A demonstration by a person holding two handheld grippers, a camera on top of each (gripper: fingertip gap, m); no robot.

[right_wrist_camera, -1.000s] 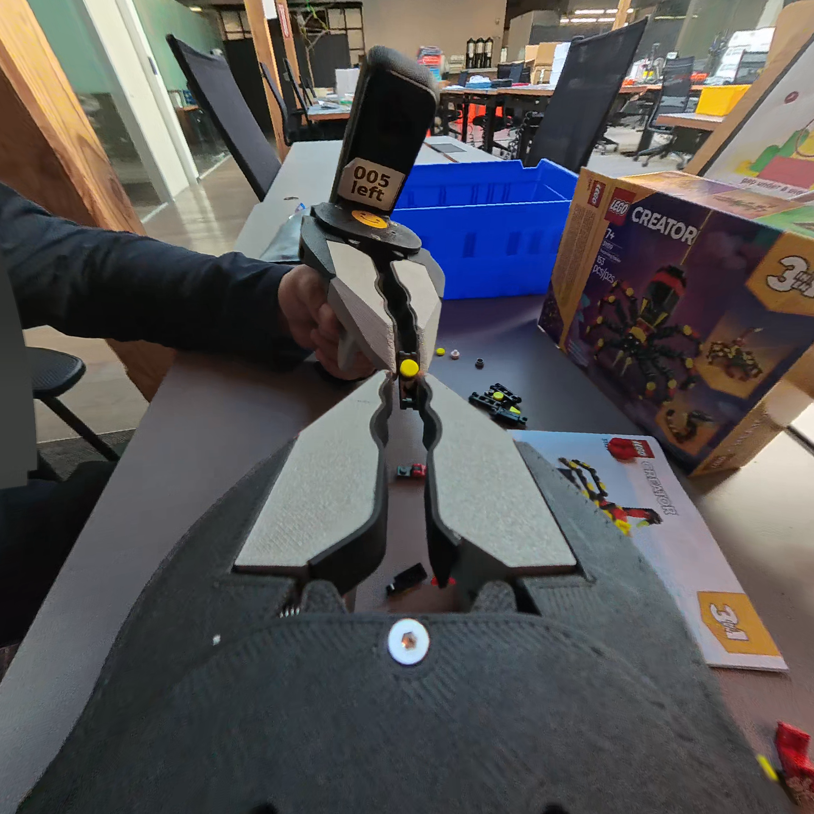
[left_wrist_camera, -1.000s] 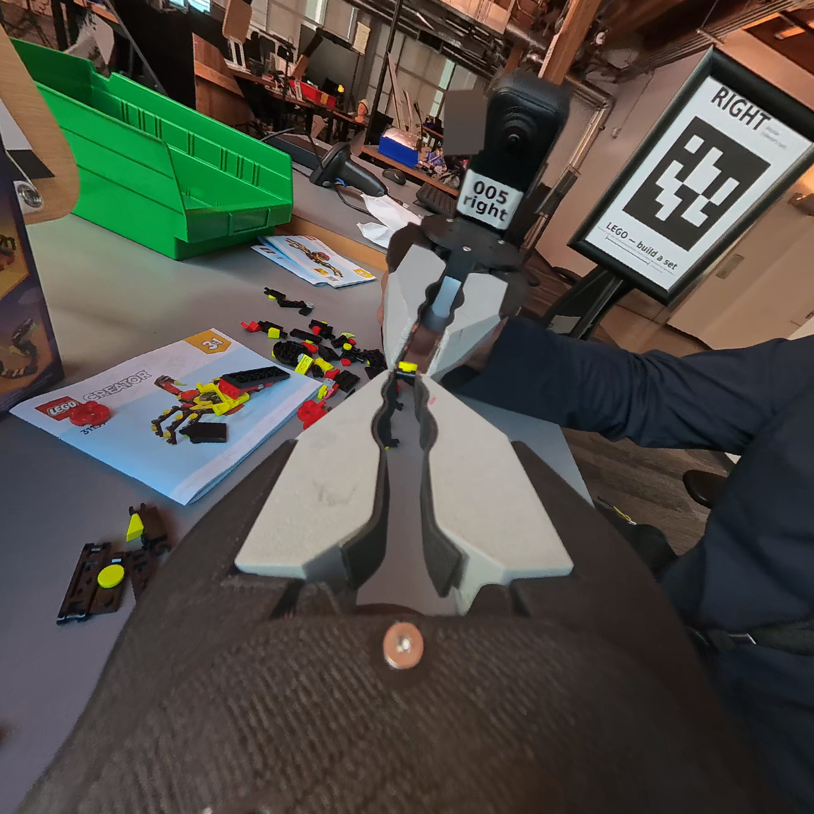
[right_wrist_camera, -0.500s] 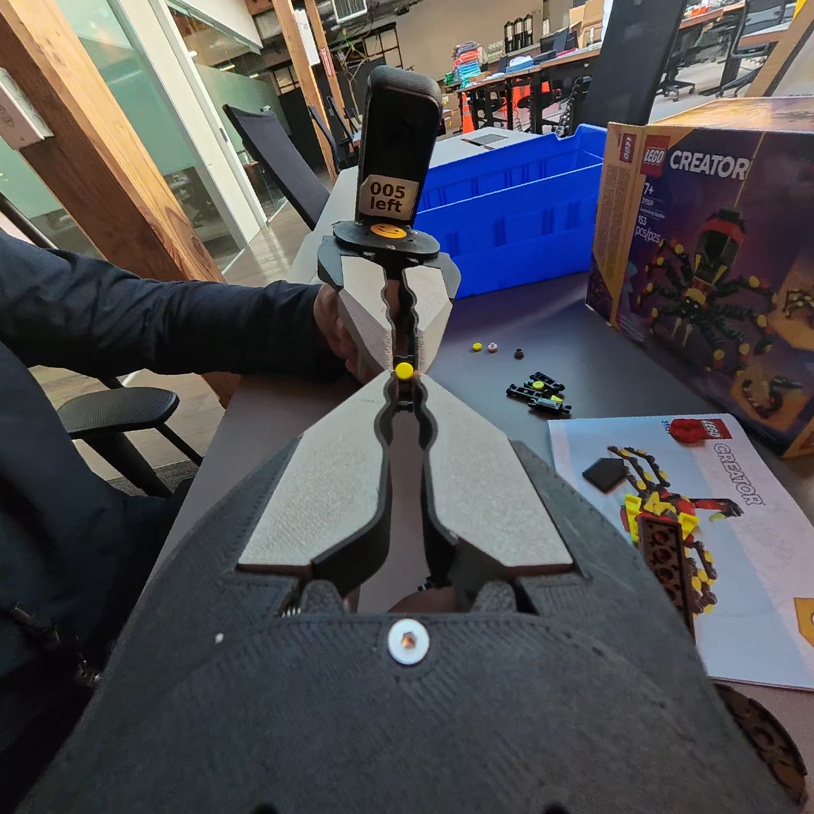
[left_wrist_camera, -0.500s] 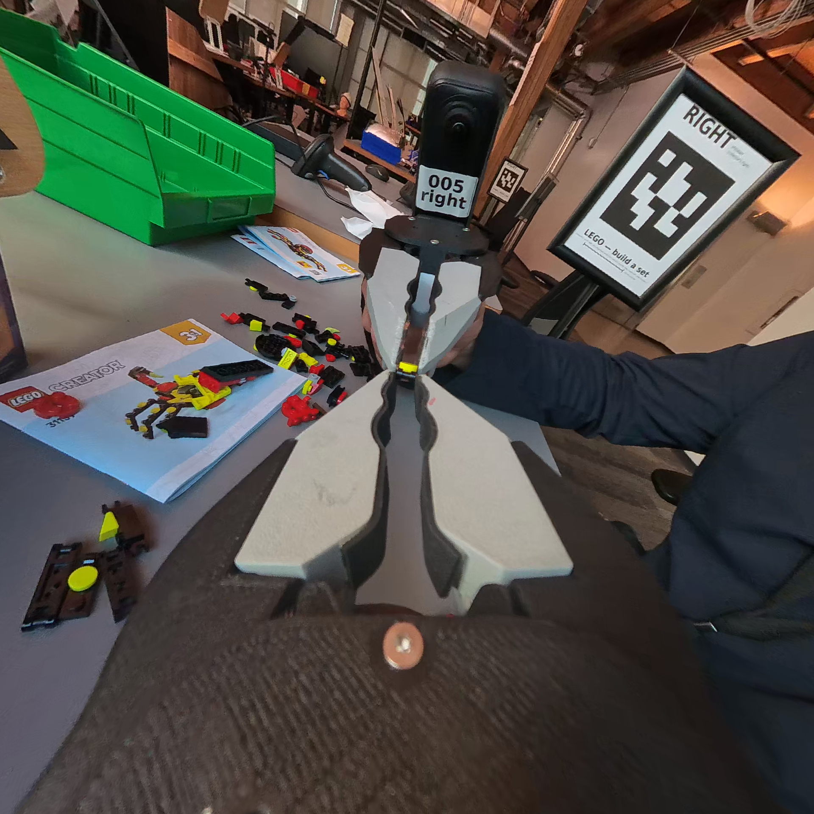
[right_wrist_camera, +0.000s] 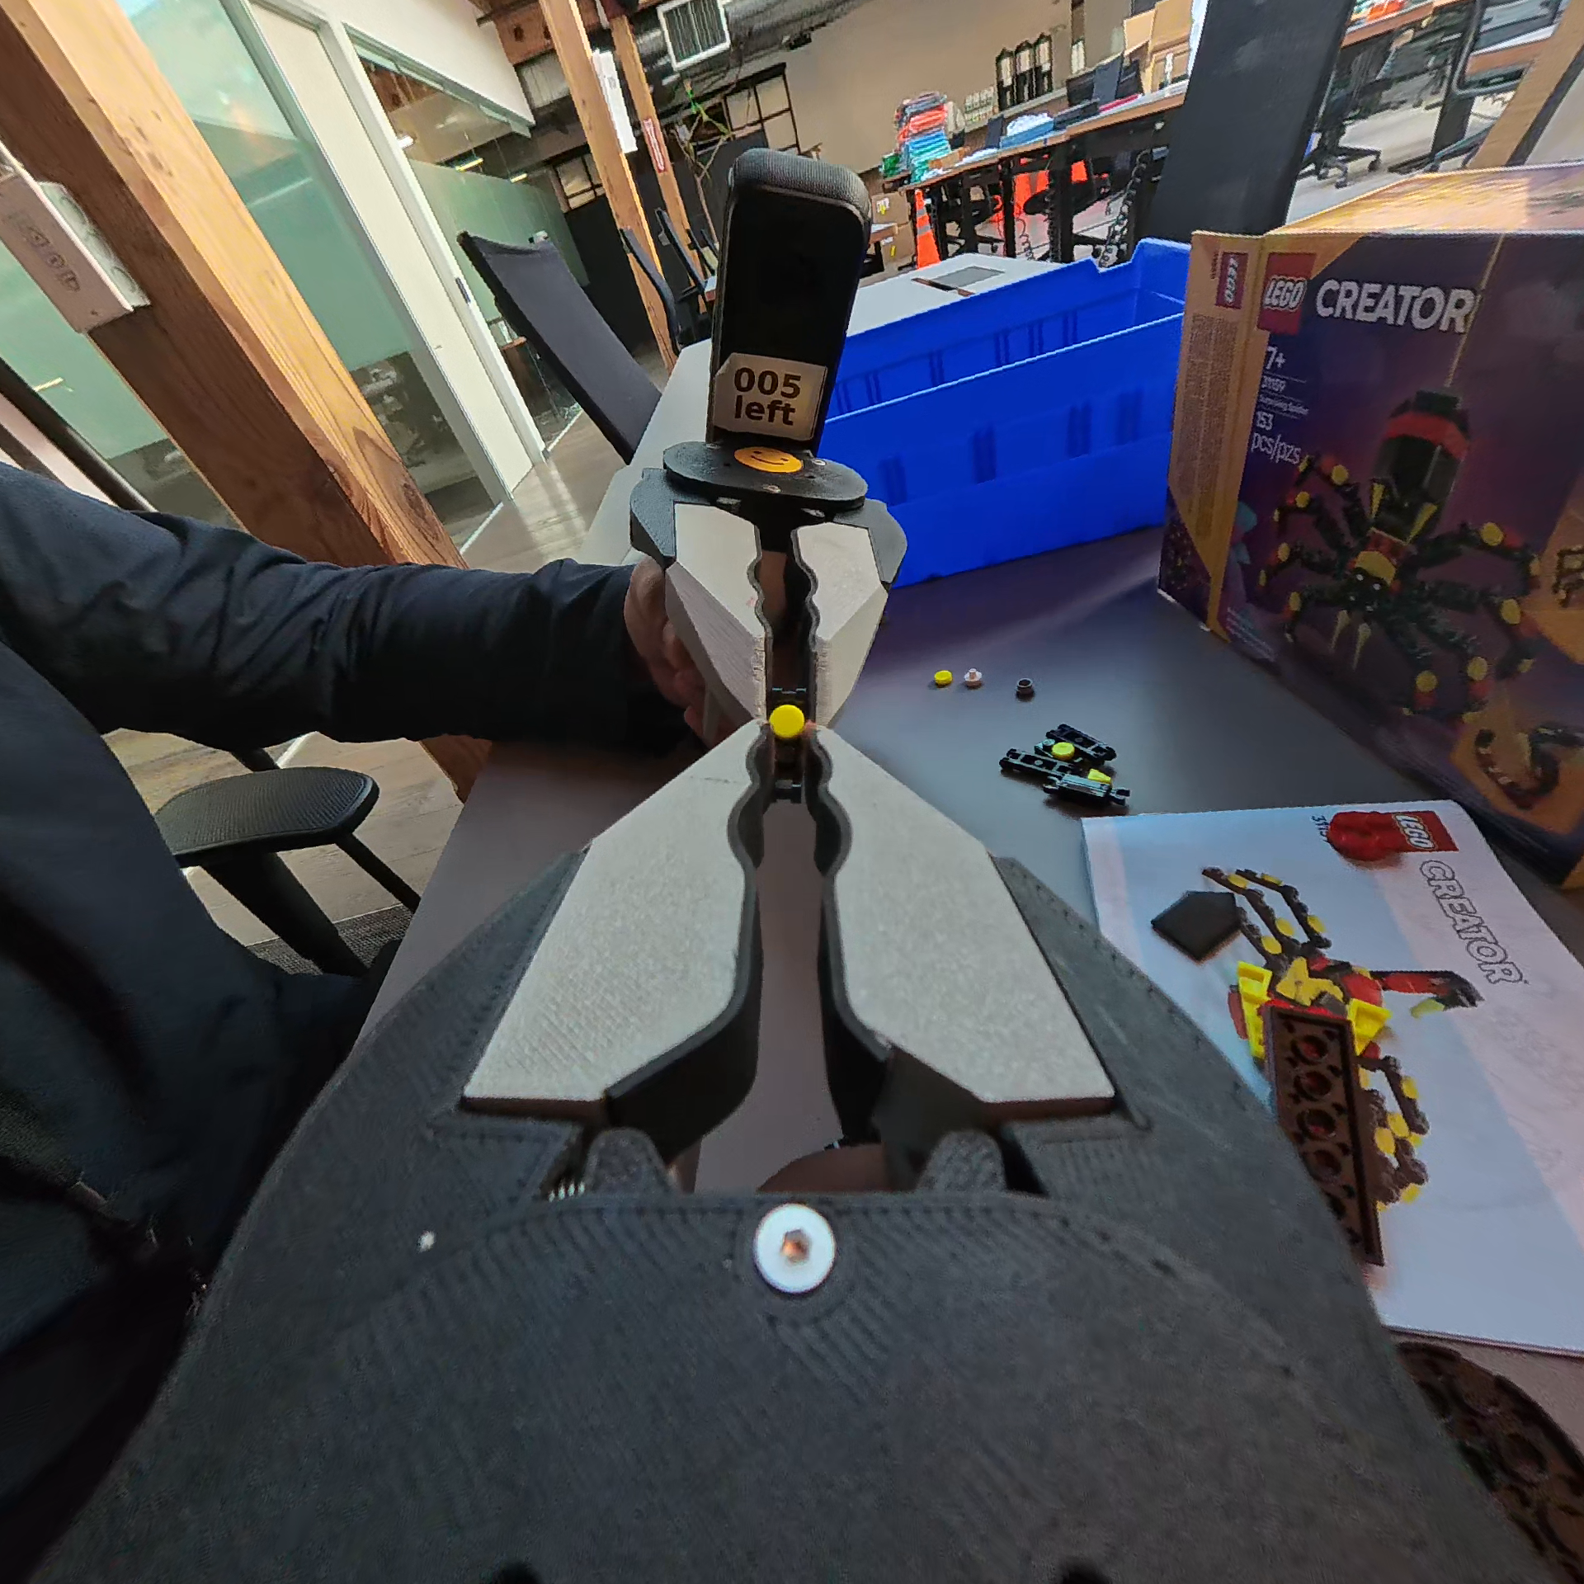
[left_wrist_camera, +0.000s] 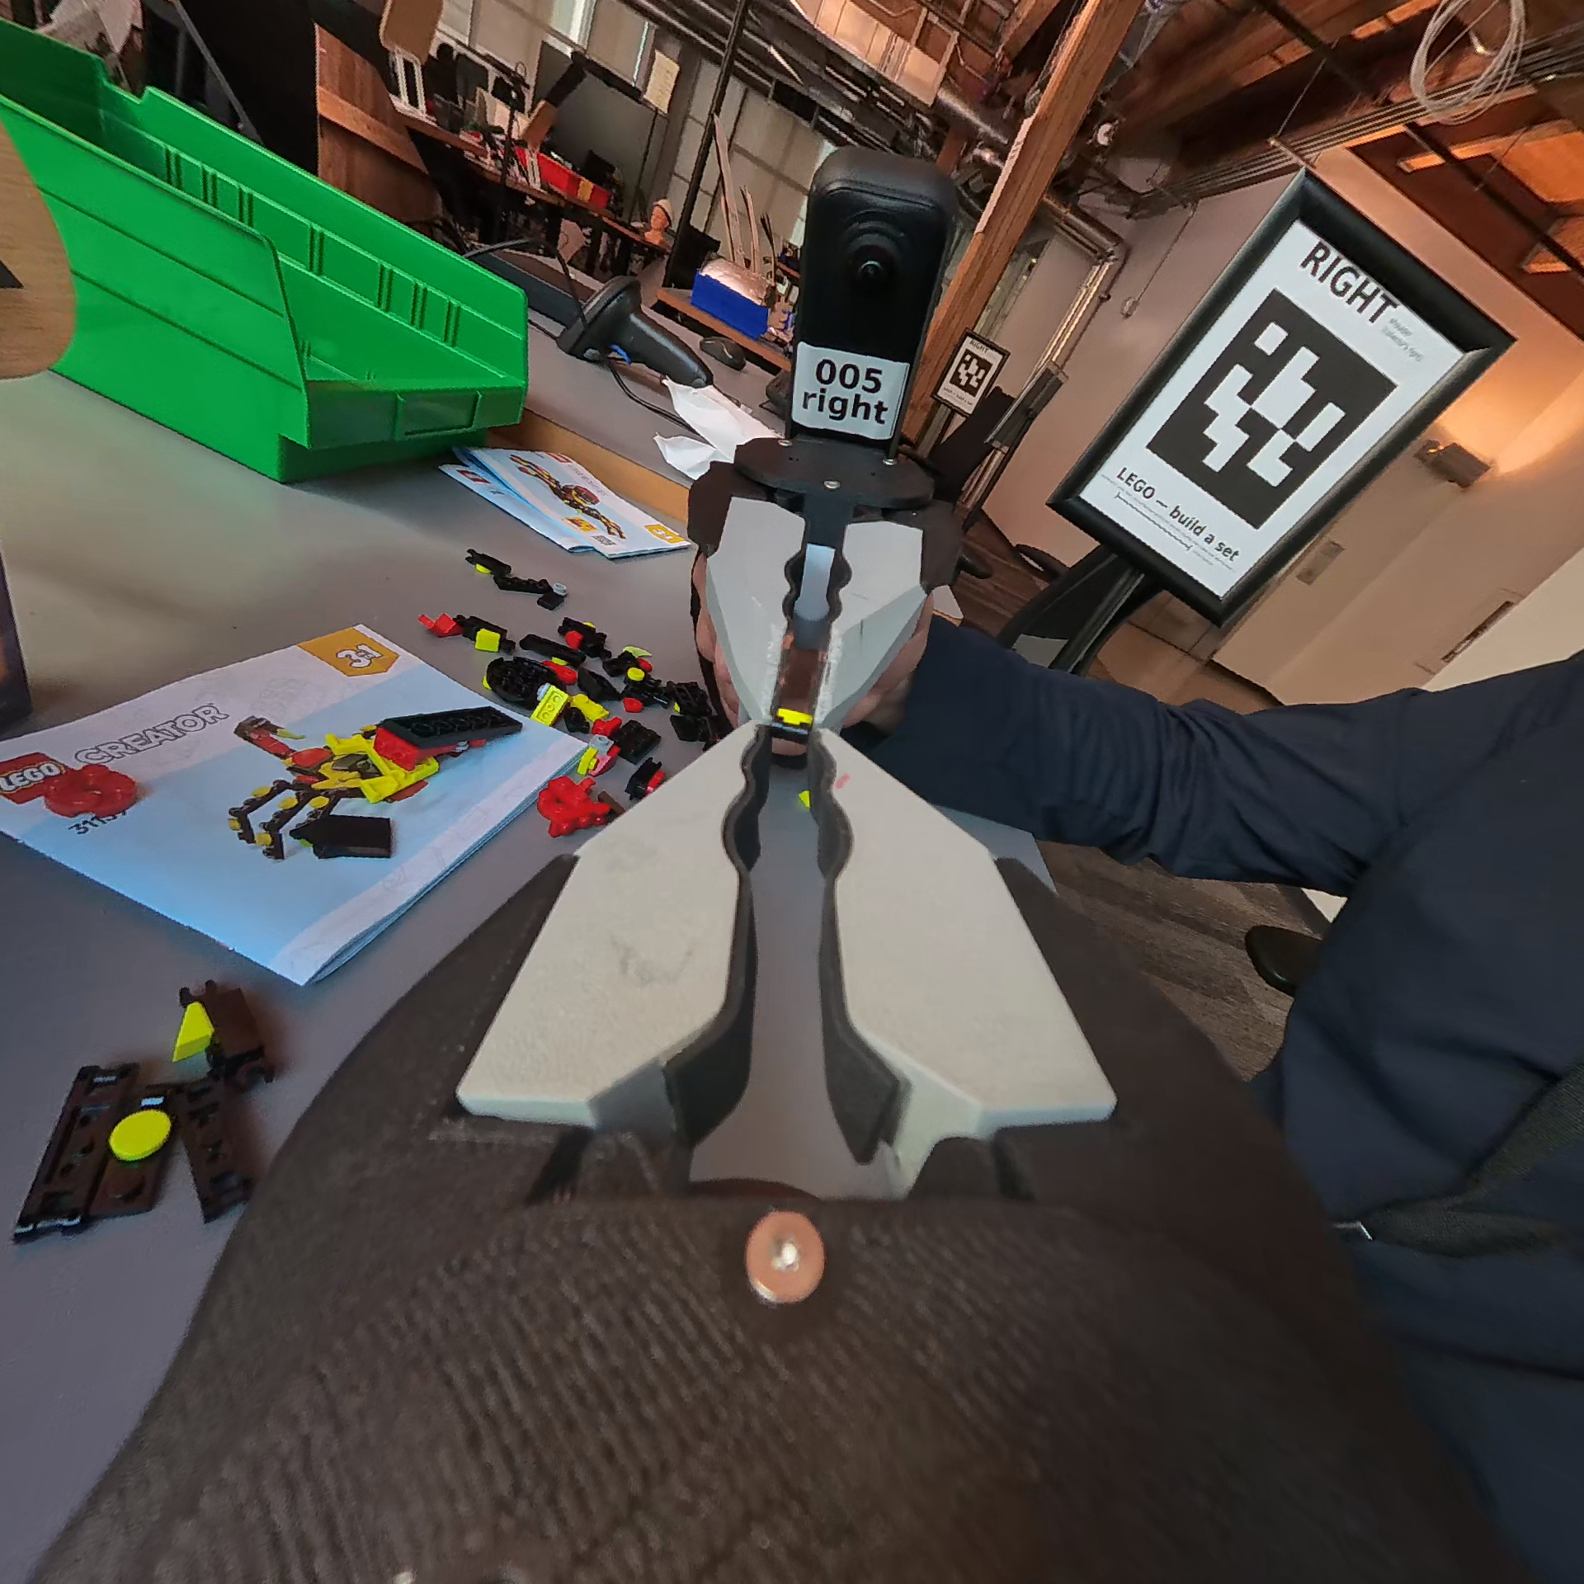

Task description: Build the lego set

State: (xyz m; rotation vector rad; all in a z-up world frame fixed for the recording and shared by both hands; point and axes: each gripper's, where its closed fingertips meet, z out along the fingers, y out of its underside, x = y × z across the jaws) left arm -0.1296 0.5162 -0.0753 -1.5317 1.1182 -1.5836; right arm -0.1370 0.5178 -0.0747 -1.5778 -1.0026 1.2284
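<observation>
My two grippers meet tip to tip above the table's near edge. In the left wrist view my left gripper (left_wrist_camera: 787,744) is shut on a small black Lego piece (left_wrist_camera: 782,739). The right gripper (left_wrist_camera: 794,718) faces it, holding a black piece with a yellow top (left_wrist_camera: 794,715). In the right wrist view my right gripper (right_wrist_camera: 787,754) is shut on a black piece (right_wrist_camera: 787,776) carrying a round yellow tile (right_wrist_camera: 787,720). The left gripper (right_wrist_camera: 787,699) presses against it from the far side. The join between the pieces is hidden by the fingertips.
Loose black, red and yellow pieces (left_wrist_camera: 600,686) lie by an instruction booklet (left_wrist_camera: 283,797) that carries a black plate (left_wrist_camera: 450,729). A dark sub-assembly (left_wrist_camera: 129,1140) lies near left. Also here: a green bin (left_wrist_camera: 257,300), a blue bin (right_wrist_camera: 1029,411), the set box (right_wrist_camera: 1389,480) and a sign stand (left_wrist_camera: 1269,403). The tips of both grippers are at nearly the same place.
Both grippers have stayed shut and tip to tip on the small pieces. They have swung and lifted together, so the table and the booklet sit lower and more to the side in both views.
</observation>
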